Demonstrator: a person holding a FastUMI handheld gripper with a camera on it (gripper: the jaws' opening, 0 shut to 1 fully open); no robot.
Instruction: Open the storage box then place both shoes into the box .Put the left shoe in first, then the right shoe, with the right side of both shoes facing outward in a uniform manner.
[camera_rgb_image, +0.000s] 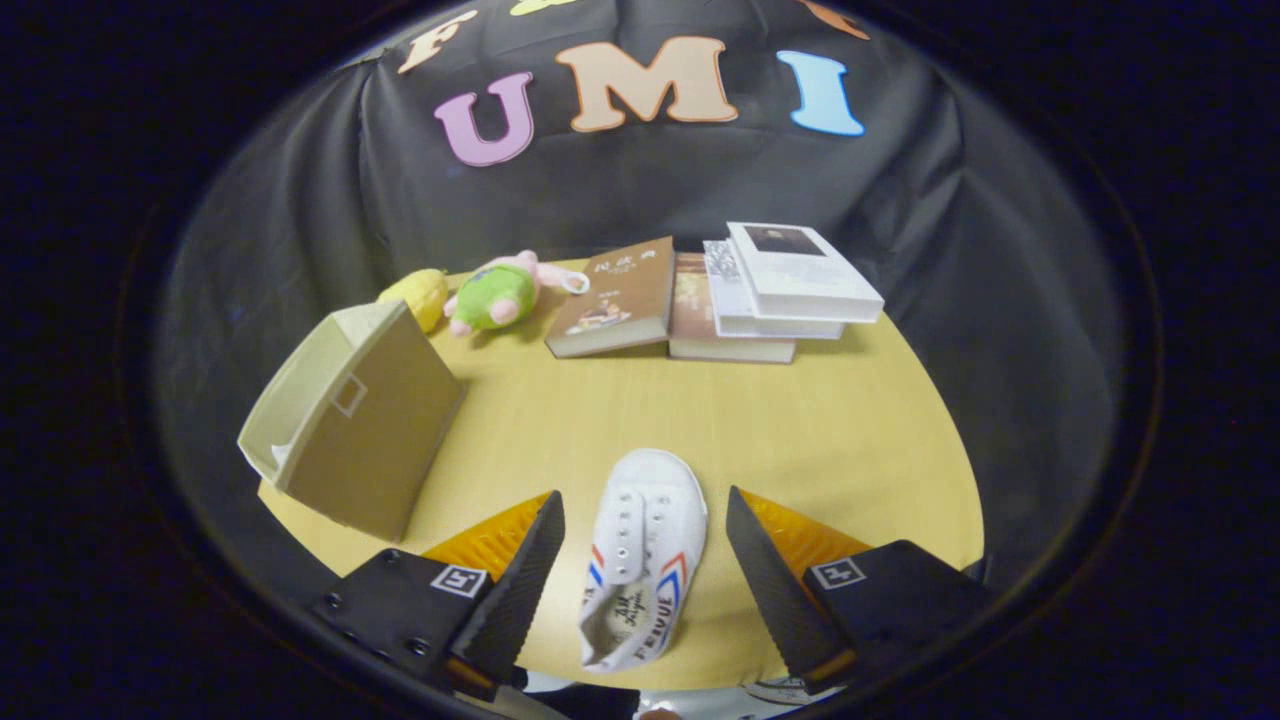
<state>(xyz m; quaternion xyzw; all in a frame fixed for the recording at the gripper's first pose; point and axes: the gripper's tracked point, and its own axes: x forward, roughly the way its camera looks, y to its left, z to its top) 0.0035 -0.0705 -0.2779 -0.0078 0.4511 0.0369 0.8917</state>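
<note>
We hold the tool (645, 560) spread wide over the desk (820, 440), one white shoe (645, 550) lying between its fingers, untouched on either side. The storage box (345, 425) sits ahead to the left, tipped with its opening facing sideways, seemingly open and empty. We judge both shoes remain to be placed.

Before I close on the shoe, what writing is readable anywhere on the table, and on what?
"FEIYUE": side of the white shoe, which lies between the open gripper's fingers.
Insole script inside that shoe: too blurred to read.
Brown book cover: characters too small to read.
White books: nothing readable.
Storage box: a small label frame, no text visible.
</note>
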